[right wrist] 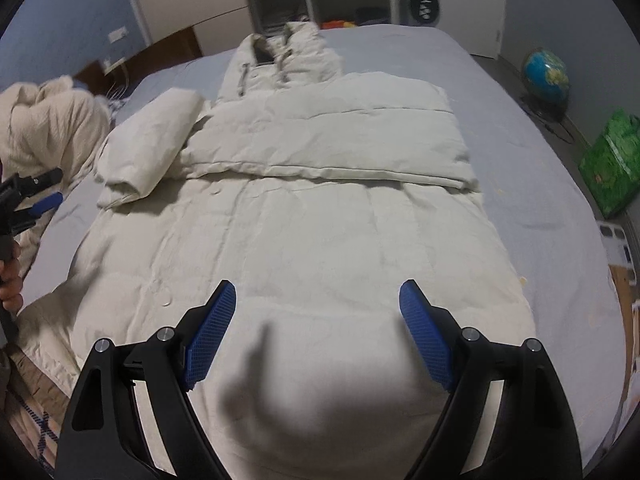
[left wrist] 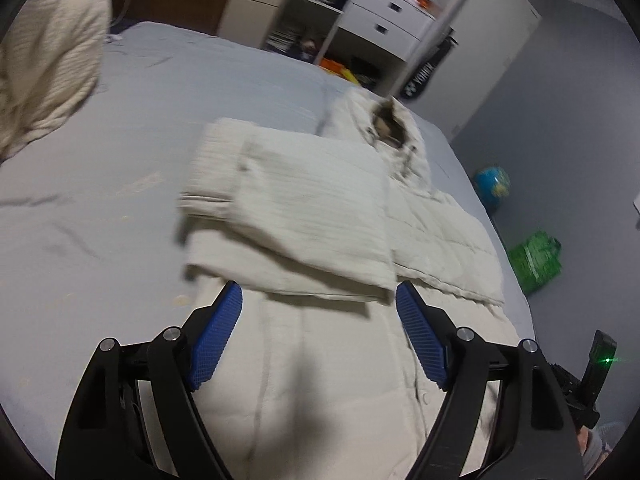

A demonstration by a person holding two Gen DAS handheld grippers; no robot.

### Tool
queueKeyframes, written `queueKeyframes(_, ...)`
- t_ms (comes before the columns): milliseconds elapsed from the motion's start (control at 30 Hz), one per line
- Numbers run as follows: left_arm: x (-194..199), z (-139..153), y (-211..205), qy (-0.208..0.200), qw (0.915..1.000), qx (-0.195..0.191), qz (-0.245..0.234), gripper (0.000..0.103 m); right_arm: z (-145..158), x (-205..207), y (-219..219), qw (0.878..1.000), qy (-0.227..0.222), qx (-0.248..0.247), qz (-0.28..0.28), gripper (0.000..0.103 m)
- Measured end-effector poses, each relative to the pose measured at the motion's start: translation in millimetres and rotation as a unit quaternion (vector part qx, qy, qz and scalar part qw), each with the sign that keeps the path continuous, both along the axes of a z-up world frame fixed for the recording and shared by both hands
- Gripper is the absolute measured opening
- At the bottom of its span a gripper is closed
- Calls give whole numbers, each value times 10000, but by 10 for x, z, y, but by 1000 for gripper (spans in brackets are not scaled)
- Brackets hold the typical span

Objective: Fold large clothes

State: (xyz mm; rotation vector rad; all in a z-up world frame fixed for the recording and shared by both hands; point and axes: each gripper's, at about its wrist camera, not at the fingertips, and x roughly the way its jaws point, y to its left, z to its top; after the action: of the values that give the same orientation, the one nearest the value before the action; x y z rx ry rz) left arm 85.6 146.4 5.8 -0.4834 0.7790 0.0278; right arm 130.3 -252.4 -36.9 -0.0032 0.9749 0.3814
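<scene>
Right gripper [right wrist: 316, 296]: jaws apart, empty, over coat hem.
Left gripper [left wrist: 318, 296]: jaws apart, holding nothing.
Puffer coat [right wrist: 304, 224]: flat on bed [right wrist: 520, 200], 2 sleeves folded across chest.
Risk: puffy sleeves may spring open when hem lifts.

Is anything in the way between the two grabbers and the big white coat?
No. The coat lies spread on the bed, and both the left gripper and right gripper hang open right above it.

Cream puffer coat [right wrist: 304, 216] flat, sleeves folded in
</scene>
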Motion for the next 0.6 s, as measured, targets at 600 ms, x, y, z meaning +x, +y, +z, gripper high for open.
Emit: queueKeyframes(600, -768, -124, 702, 161, 9779, -623, 1991, 77, 686, 419, 2625, 9678, -775, -902, 2218, 80)
